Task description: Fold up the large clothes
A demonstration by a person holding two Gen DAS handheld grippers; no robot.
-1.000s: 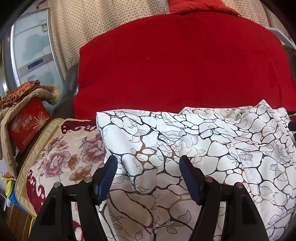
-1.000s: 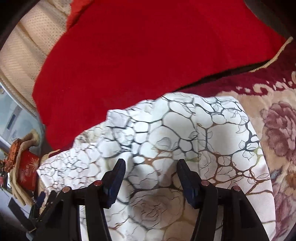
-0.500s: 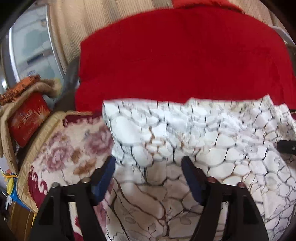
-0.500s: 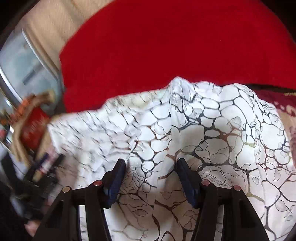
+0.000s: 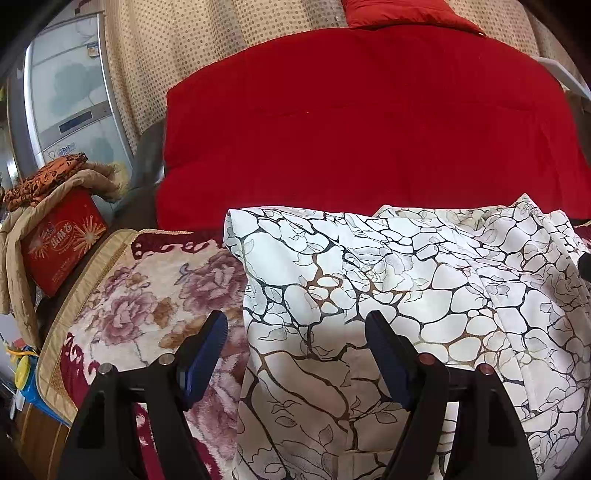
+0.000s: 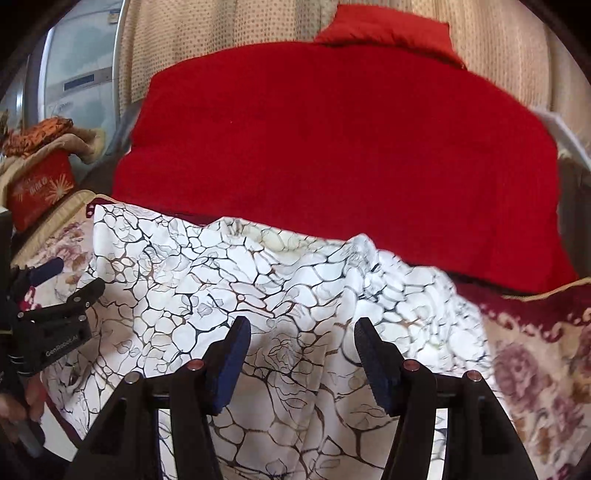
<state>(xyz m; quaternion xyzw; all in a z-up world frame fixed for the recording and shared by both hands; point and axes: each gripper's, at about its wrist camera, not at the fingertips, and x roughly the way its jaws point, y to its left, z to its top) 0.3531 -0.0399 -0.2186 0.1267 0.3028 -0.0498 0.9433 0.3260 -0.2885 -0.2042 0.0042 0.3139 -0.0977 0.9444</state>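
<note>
A large white garment (image 5: 388,295) with a black and brown cracked-stone print lies on a floral blanket (image 5: 147,302). It also fills the middle of the right wrist view (image 6: 221,288). My left gripper (image 5: 297,328) is open, its jaws wide apart over the garment's left edge, holding nothing. My right gripper (image 6: 301,332) is open above the garment's middle, empty. The left gripper also shows at the left edge of the right wrist view (image 6: 55,295), low over the cloth.
A big red quilt (image 5: 362,122) lies folded behind the garment, with a red pillow (image 6: 388,33) on top. A red box (image 5: 59,243) under a beige coat stands at the left. A glass-fronted cabinet (image 5: 70,96) and dotted curtain are behind.
My right gripper has swung left and back, from the garment's right end to face its middle. The left gripper shifted slightly left to the garment's edge. Both stayed open.
</note>
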